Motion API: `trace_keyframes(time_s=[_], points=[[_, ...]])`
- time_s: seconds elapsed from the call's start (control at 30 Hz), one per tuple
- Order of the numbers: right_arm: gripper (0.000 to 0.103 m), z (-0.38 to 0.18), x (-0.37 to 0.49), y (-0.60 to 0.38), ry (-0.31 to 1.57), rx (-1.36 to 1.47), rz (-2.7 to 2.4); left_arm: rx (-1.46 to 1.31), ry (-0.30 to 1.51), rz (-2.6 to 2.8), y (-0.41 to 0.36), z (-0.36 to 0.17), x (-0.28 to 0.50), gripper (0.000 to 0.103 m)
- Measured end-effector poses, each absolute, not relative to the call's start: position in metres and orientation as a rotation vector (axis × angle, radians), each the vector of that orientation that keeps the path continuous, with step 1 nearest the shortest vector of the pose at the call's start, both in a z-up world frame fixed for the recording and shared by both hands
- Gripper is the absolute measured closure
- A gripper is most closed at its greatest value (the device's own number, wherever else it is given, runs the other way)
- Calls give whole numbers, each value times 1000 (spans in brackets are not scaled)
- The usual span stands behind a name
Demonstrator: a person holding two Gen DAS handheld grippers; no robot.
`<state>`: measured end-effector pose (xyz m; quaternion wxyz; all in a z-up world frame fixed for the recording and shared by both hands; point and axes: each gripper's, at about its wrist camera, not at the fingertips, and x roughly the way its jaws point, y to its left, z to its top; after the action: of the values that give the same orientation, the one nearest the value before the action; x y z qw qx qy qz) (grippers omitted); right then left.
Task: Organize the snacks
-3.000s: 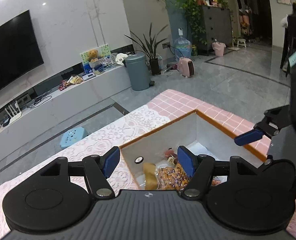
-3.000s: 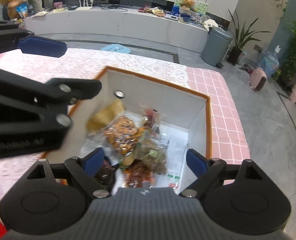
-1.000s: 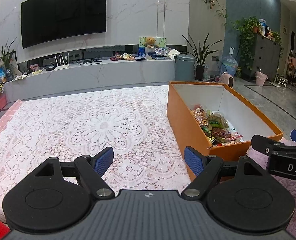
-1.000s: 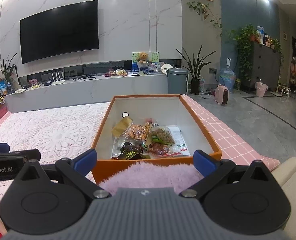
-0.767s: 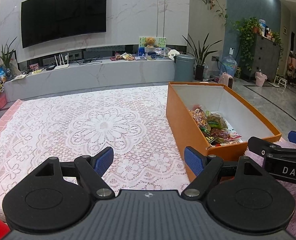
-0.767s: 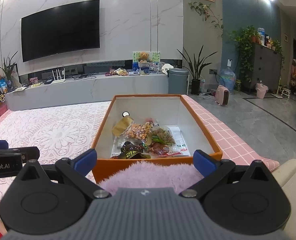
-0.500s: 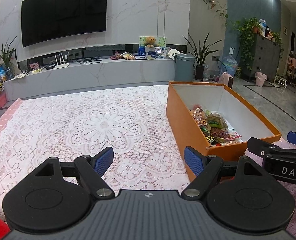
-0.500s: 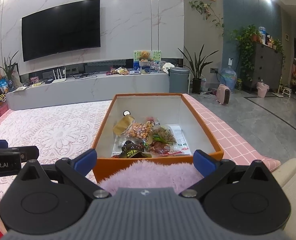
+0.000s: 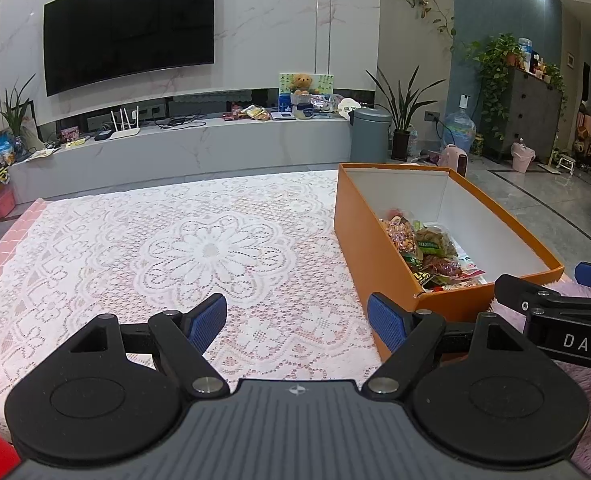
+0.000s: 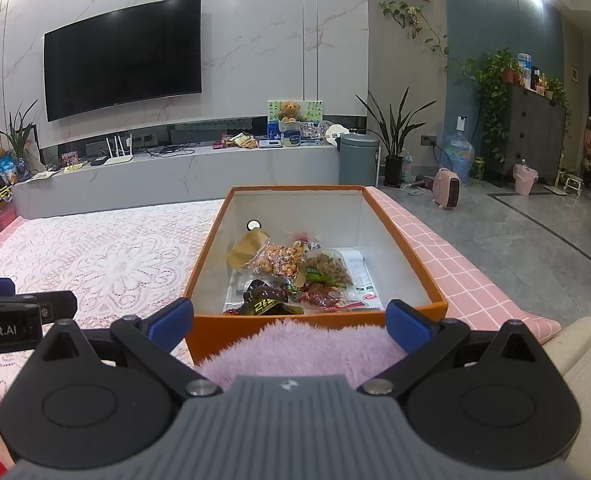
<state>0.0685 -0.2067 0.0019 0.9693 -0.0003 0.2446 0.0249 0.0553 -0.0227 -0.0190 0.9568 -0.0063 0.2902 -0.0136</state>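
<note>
An orange box (image 10: 311,322) with white inner walls stands on the lace-covered table and holds several snack packets (image 10: 291,272). In the left wrist view the orange box (image 9: 359,236) sits to the right, the snack packets (image 9: 427,254) lying against its near end. My left gripper (image 9: 297,322) is open and empty, low over the lace cloth left of the box. My right gripper (image 10: 289,320) is open and empty, held back just short of the box's near wall, above pink fluffy fabric (image 10: 295,346).
A white lace tablecloth (image 9: 199,252) covers the pink checked table (image 10: 455,276). Beyond the table stand a long TV bench (image 9: 183,152), a grey bin (image 9: 369,134), potted plants and a pink heater (image 10: 447,188). A beige cushion (image 10: 579,348) lies at the right.
Three seconds ago both grippers hung right over the box's inside; both have since pulled back and levelled out. Over the last second almost nothing has moved.
</note>
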Motion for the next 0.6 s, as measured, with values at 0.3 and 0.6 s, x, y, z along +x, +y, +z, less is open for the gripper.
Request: trace_keyframes(time_s=[0.3,0.6], points=[[3,2,68,-207,495,0,51,-17,595,-30,-23,-20,55,9],[3,2,68,-207,495,-1,50,-17,593,-30,-23,-19,55,9]])
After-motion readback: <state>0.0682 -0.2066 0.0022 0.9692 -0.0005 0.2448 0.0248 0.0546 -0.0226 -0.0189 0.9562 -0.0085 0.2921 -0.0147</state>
